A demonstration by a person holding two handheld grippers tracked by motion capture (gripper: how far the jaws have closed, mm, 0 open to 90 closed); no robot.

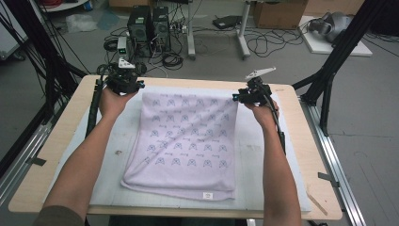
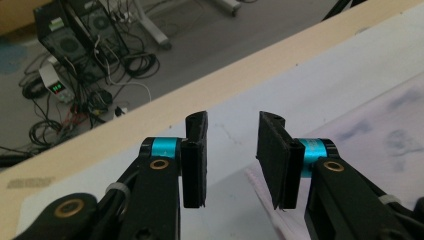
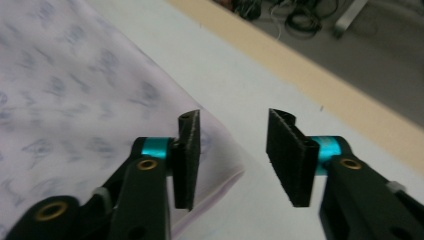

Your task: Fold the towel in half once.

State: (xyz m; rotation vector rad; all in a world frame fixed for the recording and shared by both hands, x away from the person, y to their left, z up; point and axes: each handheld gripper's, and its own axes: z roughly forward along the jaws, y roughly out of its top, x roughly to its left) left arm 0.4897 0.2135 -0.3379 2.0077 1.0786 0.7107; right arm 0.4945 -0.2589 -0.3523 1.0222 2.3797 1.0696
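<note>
The person's forearms enter nearest the high camera and run up to the far corners of the towel [image 1: 183, 141], which lies folded flat on the white mat [image 1: 263, 188] that covers the wooden table [image 1: 56, 141]. The towel is pale lilac with a printed pattern, and a small label sits at its near edge. The left gripper [image 1: 123, 84] stands at the towel's far left corner; in the left gripper view its jaws are spread with nothing between them, and the towel's edge [image 2: 265, 195] lies on the mat just below the right-hand jaw. The right gripper [image 1: 251, 94] stands at the towel's far right corner; in the right gripper view its jaws are likewise spread and empty, with the towel's corner [image 3: 220, 150] under the left-hand jaw. Handling judgement: the towel is light, soft and limp, with no stiffness of its own, so it will sag and drape wherever it is not supported. The layers can slide on one another, and a shallow pinch may catch the top layer only. It is not fragile. Take hold at the two far corners, one per gripper, with the pads closing over the full thickness of the folded edge.
</note>
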